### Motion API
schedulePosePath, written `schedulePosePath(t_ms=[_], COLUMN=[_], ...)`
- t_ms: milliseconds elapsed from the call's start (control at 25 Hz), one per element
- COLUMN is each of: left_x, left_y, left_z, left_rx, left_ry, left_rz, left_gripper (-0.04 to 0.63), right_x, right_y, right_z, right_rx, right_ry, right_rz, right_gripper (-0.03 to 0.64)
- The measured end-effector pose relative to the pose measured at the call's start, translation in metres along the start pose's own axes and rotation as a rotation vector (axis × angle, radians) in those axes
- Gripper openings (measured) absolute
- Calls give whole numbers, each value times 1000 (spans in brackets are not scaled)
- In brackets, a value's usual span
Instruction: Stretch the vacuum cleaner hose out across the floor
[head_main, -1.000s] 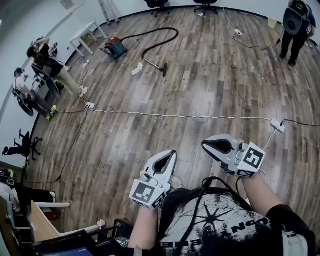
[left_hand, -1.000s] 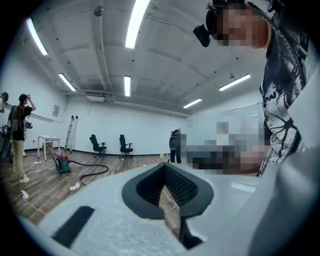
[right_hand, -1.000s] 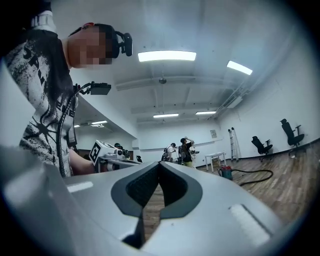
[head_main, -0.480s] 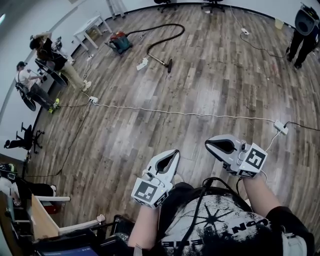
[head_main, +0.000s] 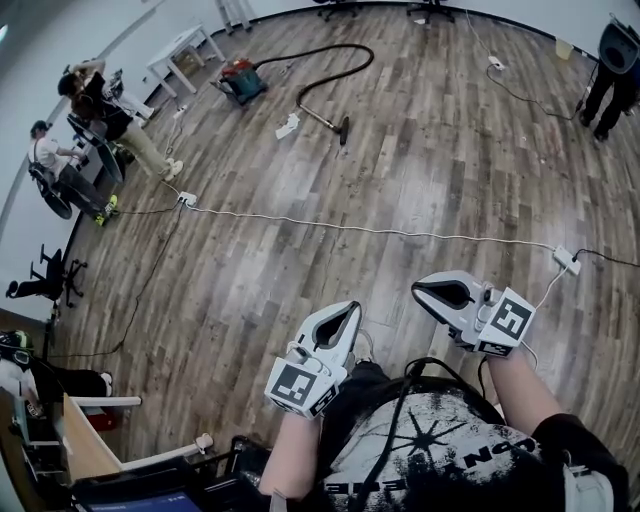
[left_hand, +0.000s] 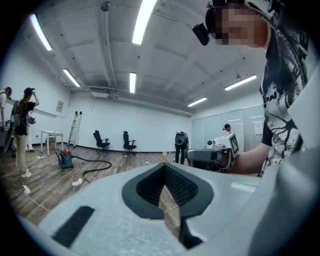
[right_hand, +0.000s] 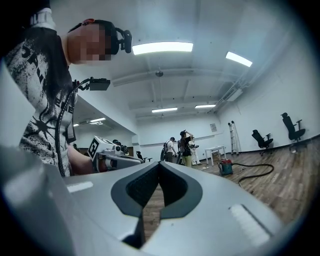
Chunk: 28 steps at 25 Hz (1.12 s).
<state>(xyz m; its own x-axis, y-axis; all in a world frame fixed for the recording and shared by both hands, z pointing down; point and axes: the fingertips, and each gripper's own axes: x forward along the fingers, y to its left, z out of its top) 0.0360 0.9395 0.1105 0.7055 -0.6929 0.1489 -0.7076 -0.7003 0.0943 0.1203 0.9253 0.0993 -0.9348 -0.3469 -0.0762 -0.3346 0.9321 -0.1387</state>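
While both jaw pairs are pressed together and empty, black curved vacuum hose (head_main: 320, 52) lies far ahead-left, looping right from teal-and-red canister (head_main: 238, 80). Left gripper (head_main: 345, 308) slightly nearer than right gripper (head_main: 420, 290). White floor cable (head_main: 350, 229) crosses between.

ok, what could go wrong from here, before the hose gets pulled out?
1. The white cable runs across the floor between the person and the vacuum cleaner: likely trip or snag on the way over.
2. The hose lies curved; pulling its nozzle may drag the vacuum cleaner instead of straightening it.
3. Both the left gripper and right gripper are shut and empty; they must open first.
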Motion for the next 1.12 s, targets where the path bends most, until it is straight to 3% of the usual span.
schedulePosePath(t_ms=[560,1120], left_x=[11,0], left_y=[174,279], left_z=[22,12], left_rx=[17,-13], left_ry=[-6,7], left_rz=[-61,-62], left_gripper=[2,2], right_x=[151,257], right_y=[-89,-123], right_z=[-2,-25], right_rx=[-62,-46], right_ry=[57,113], right_rz=[-104,-78], right_gripper=[6,6])
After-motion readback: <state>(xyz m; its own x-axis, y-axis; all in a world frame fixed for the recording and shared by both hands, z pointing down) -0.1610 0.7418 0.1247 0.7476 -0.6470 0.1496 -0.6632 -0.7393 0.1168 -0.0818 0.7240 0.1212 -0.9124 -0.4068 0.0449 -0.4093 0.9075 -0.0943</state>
